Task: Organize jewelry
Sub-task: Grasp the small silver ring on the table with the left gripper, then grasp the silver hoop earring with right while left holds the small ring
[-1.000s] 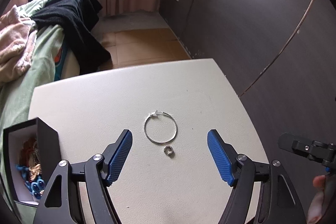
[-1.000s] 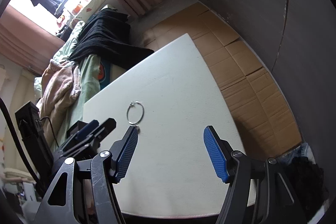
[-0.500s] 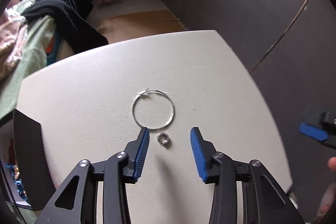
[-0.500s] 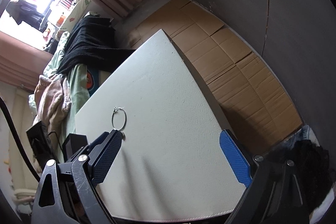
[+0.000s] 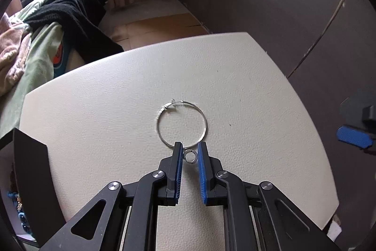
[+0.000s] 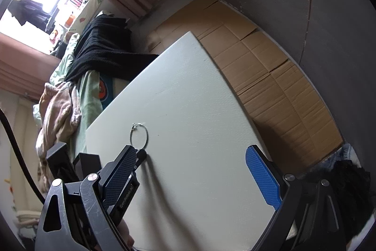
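A small silver ring [image 5: 190, 156] stands between the blue pads of my left gripper [image 5: 189, 154], which is shut on it at the white table [image 5: 117, 109]. A thin silver hoop bracelet [image 5: 181, 124] lies flat just beyond the fingertips; it also shows in the right wrist view [image 6: 139, 135]. My right gripper [image 6: 195, 171] is wide open and empty above the table's near right part. The left gripper's tip [image 6: 141, 155] shows beside its left finger.
A black jewelry box [image 5: 30, 171] with blue and gold pieces stands at the table's left edge. A bed with a black garment [image 5: 70, 15] lies beyond the table. Cardboard [image 6: 270, 77] covers the floor by the dark wall.
My left gripper moved forward and down and closed its jaws from wide open onto the small ring. The right gripper opened wider and tilted.
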`<act>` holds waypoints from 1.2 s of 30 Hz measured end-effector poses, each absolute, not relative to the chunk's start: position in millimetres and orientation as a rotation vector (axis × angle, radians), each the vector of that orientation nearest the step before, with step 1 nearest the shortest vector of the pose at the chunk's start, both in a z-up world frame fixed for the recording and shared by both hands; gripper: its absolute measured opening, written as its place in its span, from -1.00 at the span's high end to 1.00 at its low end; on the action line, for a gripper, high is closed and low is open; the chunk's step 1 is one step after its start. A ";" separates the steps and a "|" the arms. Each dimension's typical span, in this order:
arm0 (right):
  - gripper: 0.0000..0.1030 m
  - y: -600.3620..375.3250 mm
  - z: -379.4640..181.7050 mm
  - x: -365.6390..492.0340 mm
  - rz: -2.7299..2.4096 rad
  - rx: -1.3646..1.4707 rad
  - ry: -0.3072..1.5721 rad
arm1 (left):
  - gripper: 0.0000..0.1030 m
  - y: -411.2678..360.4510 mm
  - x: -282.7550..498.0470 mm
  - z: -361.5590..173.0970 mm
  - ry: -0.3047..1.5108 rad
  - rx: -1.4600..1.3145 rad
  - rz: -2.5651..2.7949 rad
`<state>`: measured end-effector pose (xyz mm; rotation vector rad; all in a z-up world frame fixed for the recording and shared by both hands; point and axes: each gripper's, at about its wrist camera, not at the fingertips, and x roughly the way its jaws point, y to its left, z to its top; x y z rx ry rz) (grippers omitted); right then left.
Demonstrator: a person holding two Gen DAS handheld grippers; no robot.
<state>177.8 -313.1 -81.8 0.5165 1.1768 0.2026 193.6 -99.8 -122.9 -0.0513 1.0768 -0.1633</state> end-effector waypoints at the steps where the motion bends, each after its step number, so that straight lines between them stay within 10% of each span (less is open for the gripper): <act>1: -0.84 -309.6 -82.5 179.0 0.209 0.515 1.175 | 0.75 -94.1 193.3 -118.1 1.067 -0.070 -0.163; 6: -0.83 -297.6 -82.4 182.5 0.209 0.490 1.154 | 0.75 -70.3 190.2 -100.9 1.029 -0.141 -0.152; 20: 0.01 -237.4 -105.5 203.1 0.270 0.431 1.158 | 0.75 -9.3 177.7 -66.2 0.933 -0.280 -0.105; 36: 0.09 -156.2 -121.1 207.9 0.094 -0.035 1.130 | 0.75 41.1 163.0 -48.7 0.878 -0.356 -0.064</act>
